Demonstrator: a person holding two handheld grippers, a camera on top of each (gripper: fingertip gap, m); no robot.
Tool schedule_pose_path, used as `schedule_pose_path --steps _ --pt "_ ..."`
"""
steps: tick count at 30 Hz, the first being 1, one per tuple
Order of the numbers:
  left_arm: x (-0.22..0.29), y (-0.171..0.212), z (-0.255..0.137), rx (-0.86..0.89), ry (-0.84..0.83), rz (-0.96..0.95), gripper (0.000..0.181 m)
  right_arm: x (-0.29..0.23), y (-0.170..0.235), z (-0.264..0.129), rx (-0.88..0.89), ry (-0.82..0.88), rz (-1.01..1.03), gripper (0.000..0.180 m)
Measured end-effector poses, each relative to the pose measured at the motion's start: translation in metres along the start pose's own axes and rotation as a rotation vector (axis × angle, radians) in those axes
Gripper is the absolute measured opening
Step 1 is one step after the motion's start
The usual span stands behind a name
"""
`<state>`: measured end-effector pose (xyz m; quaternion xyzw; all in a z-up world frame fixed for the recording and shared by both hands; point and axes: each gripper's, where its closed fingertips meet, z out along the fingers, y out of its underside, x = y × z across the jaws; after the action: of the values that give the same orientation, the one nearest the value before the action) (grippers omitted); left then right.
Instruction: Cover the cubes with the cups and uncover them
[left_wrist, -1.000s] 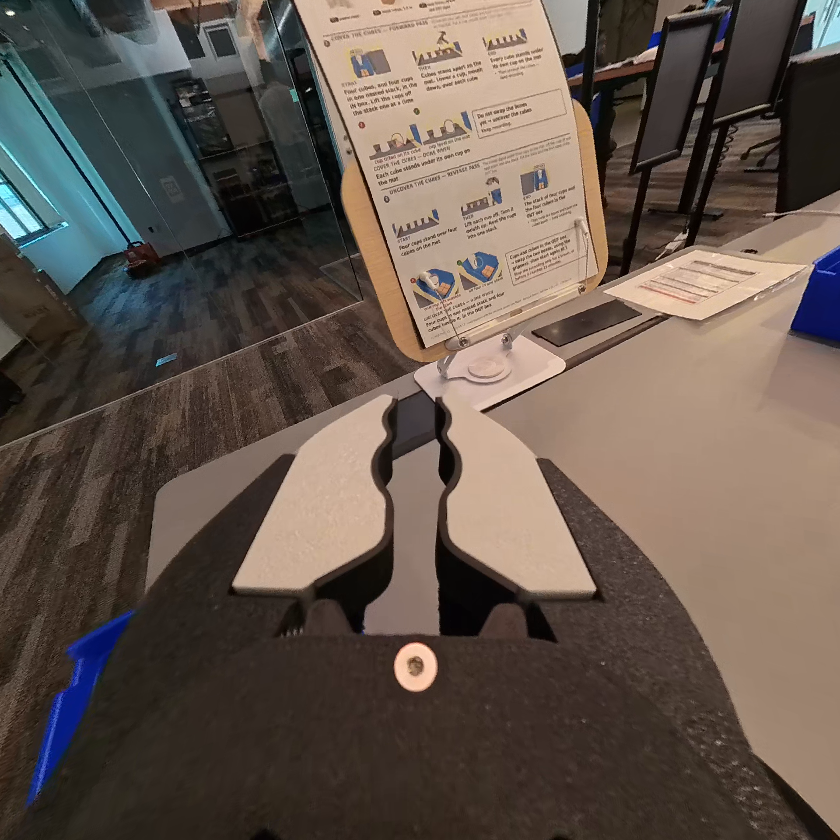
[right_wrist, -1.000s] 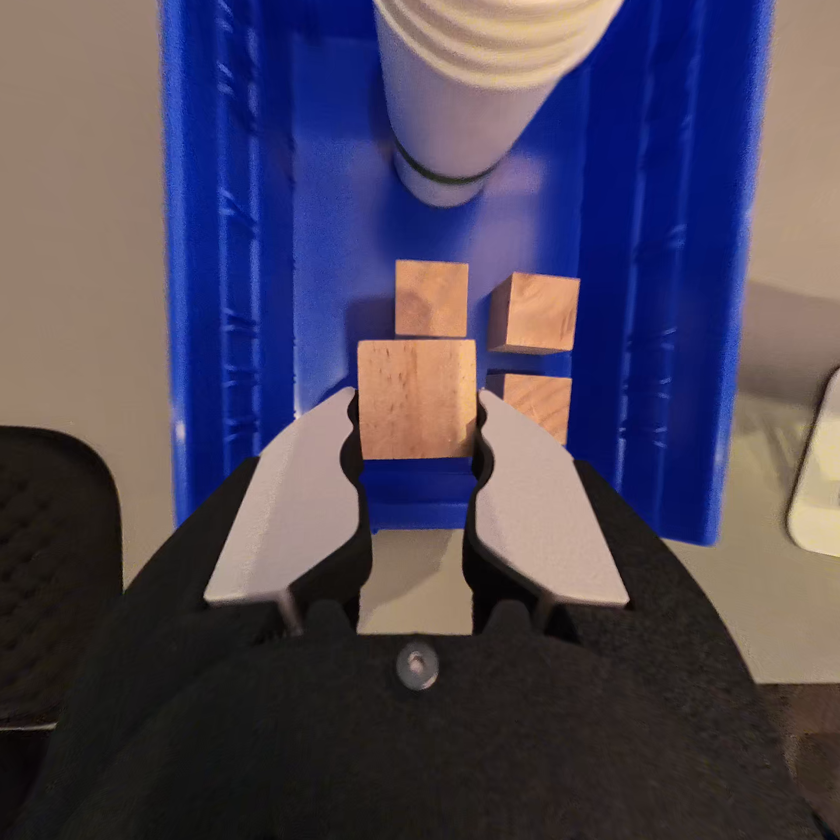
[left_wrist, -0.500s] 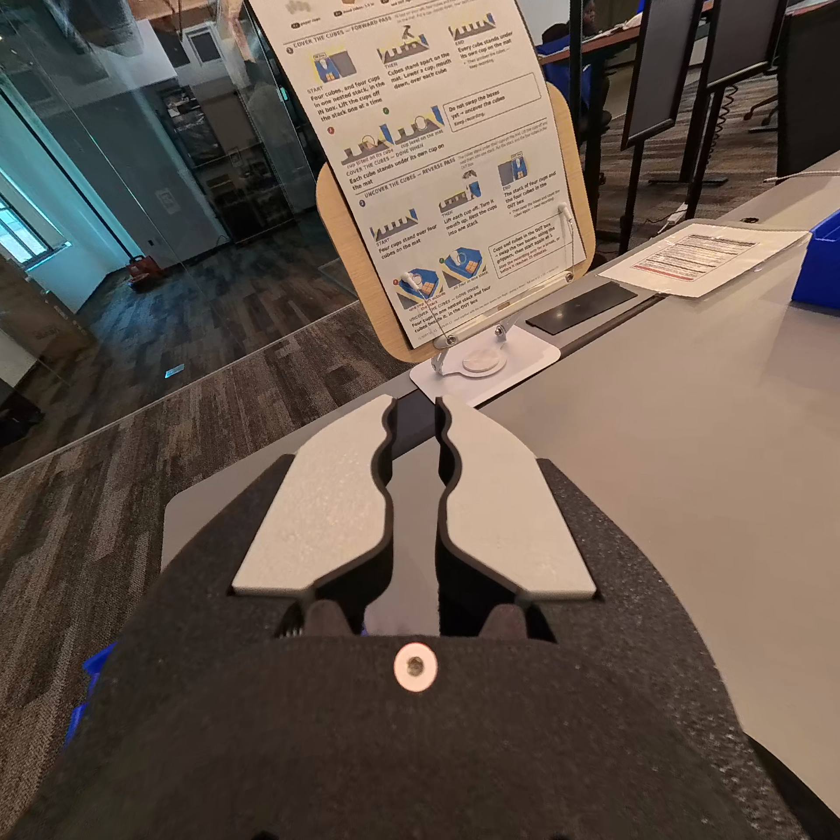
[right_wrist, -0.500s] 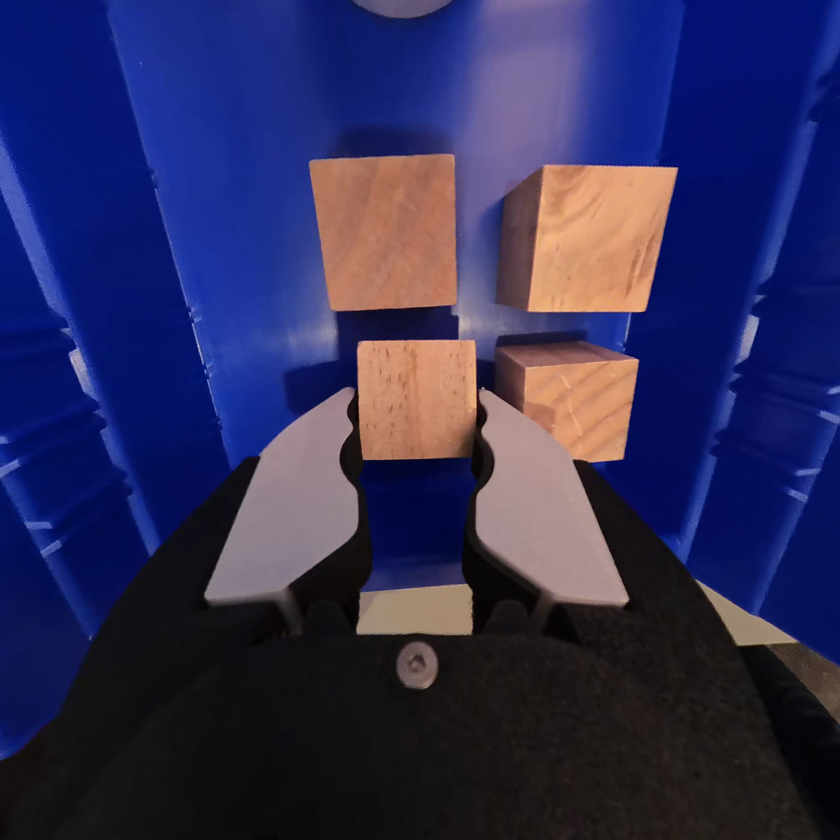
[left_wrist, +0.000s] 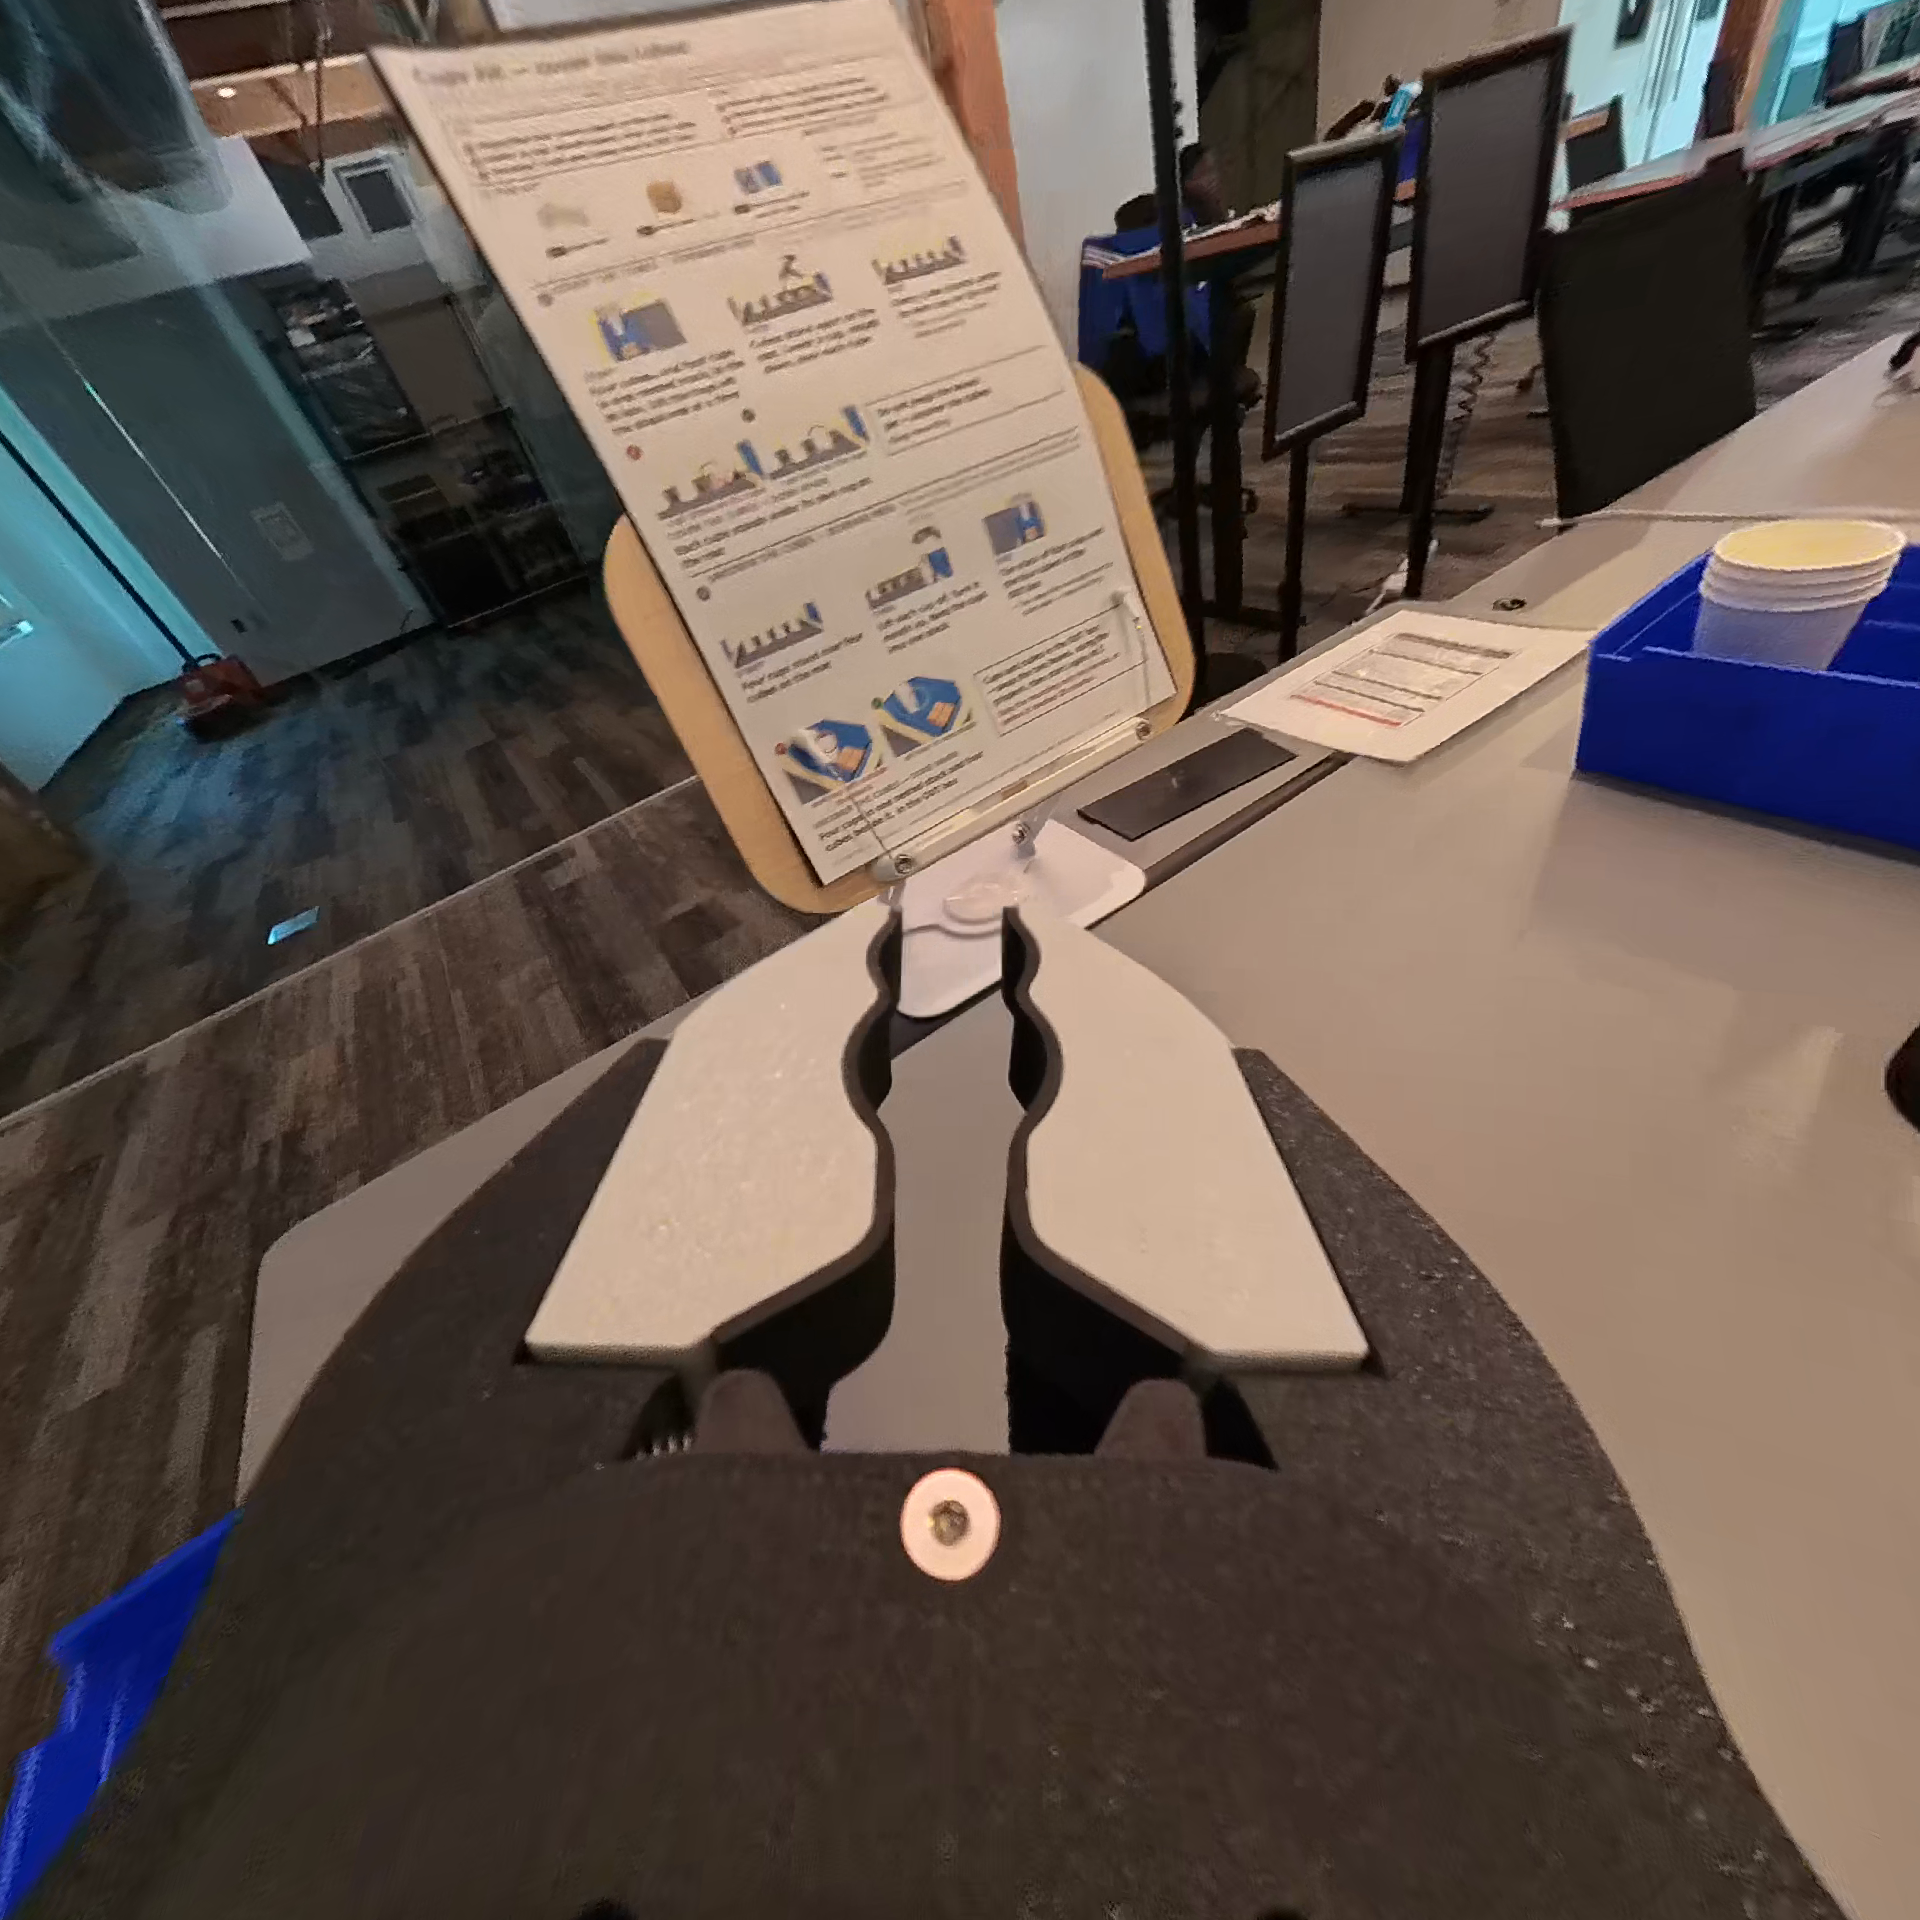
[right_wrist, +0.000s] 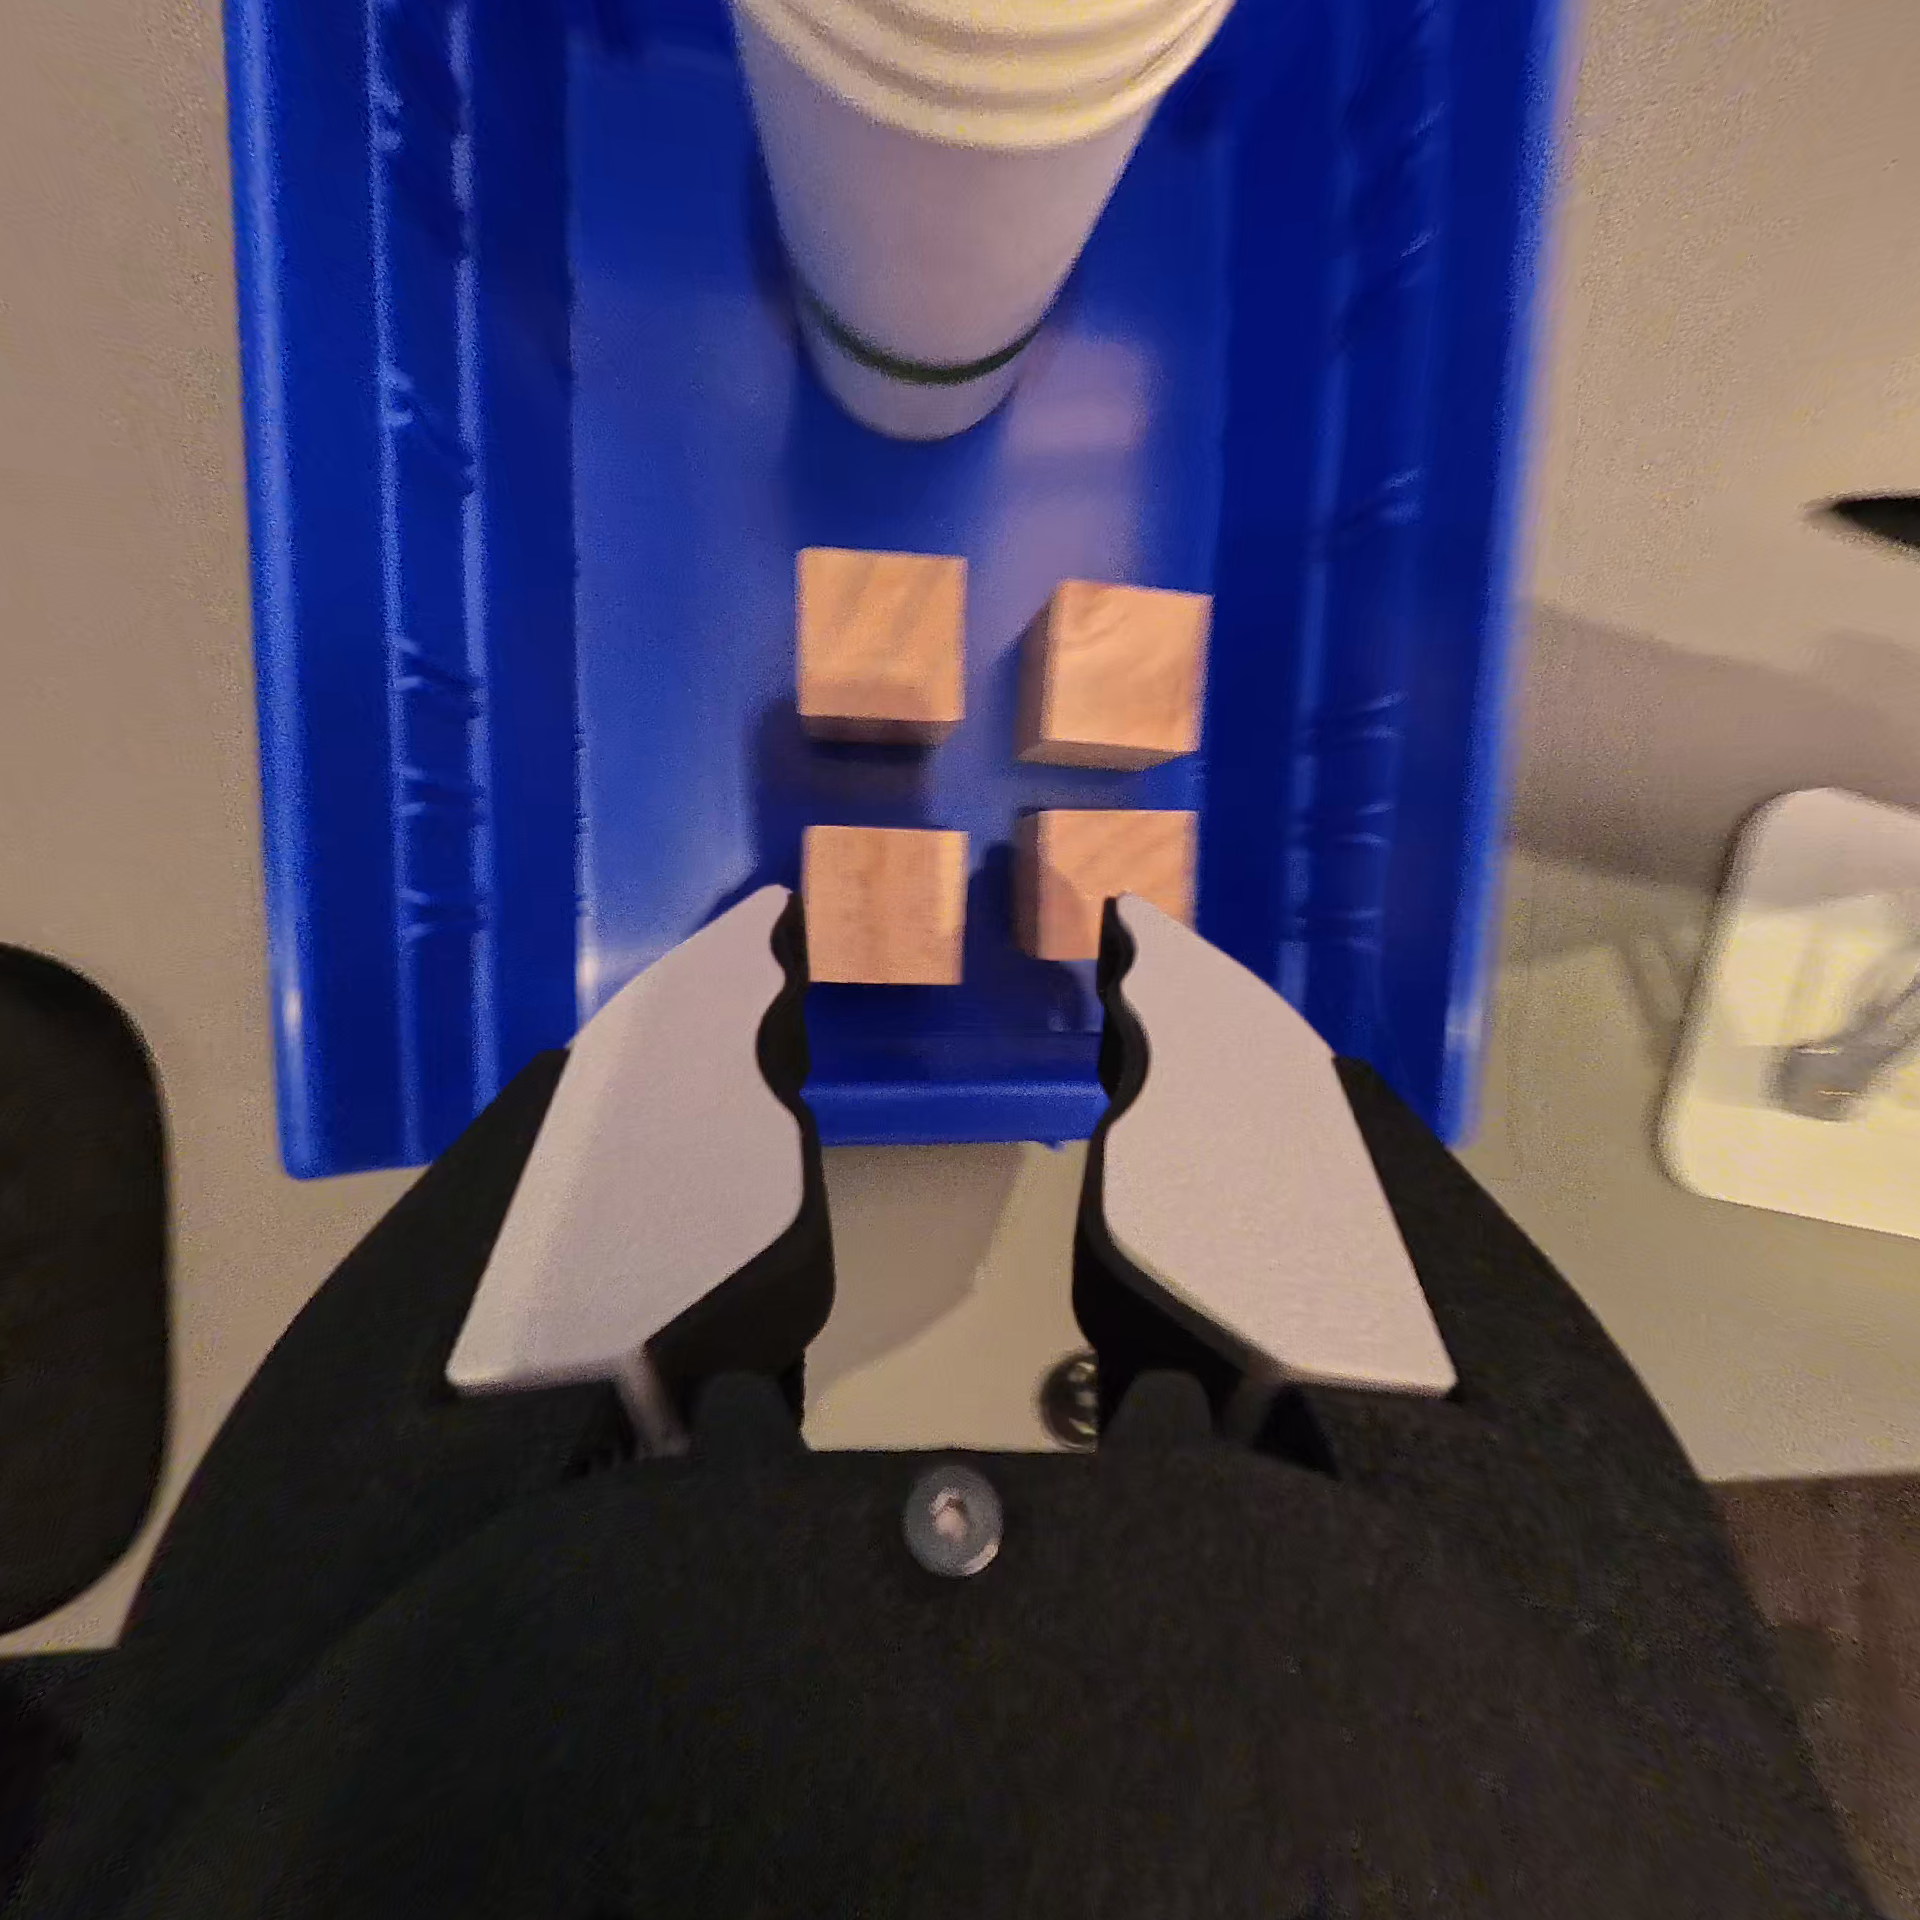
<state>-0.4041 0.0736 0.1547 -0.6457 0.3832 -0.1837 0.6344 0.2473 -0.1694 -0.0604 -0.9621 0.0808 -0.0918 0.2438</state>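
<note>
A: Where do we stand with the right gripper (right_wrist: 951, 914)?

B: Our right jaws are spread wide and hold nothing. We hang above the near end of the blue bin (right_wrist: 343, 623), looking down into it.

A: And the wooden cubes?

B: All four lie on the bin floor in a two-by-two block just ahead of our fingertips. The near-left cube (right_wrist: 883, 904) sits beside the tip of our left finger; the near-right cube (right_wrist: 1091, 878) is partly hidden behind our right one. The far-left cube (right_wrist: 881, 644) and far-right cube (right_wrist: 1122, 665) lie farther ahead, each set a little apart from its neighbours.

A: The cups?

B: The stack of white paper cups (right_wrist: 935, 229) stands upright at the far end of the bin, straight ahead beyond the cubes. It is nested, mouth up.

A: So which way does the coming move run?

B: Forward, we judge. Cubes have no long axis, so nothing calls for a turn of the wrist. If the cups go next, they lie dead ahead on our centre line.

A: And our left gripper (left_wrist: 943, 940)?

B: Its jaws stand a narrow gap apart and empty, over the grey table (left_wrist: 1507, 1039), pointed at the instruction sheet on its stand (left_wrist: 831, 468). The same bin (left_wrist: 1745, 727) and cups (left_wrist: 1792, 592) lie well off to its right. The right gripper is plainly nearer.
</note>
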Motion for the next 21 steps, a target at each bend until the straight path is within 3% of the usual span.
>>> schedule_pose_path --steps 4,10,13,18,21 --pt "0.015 0.010 -0.005 -0.139 -0.065 0.083 0.020 0.062 -0.016 -0.014 0.025 0.138 -0.047 0.058" --pt "-0.003 0.078 -0.031 -0.395 -0.232 0.026 0.041 0.098 -0.019 0.037 -0.129 0.042 0.020 0.058" --pt "-0.015 0.112 -0.052 -0.465 -0.313 -0.059 0.048 0.111 -0.018 0.059 -0.207 0.090 0.007 0.048" --pt "-0.033 0.171 -0.077 -0.621 -0.434 -0.241 0.062 0.095 -0.010 0.087 -0.310 -0.036 0.031 0.019" --pt "-0.034 0.203 -0.074 -0.705 -0.463 -0.314 0.064 0.093 -0.010 0.090 -0.320 -0.064 0.038 0.017"
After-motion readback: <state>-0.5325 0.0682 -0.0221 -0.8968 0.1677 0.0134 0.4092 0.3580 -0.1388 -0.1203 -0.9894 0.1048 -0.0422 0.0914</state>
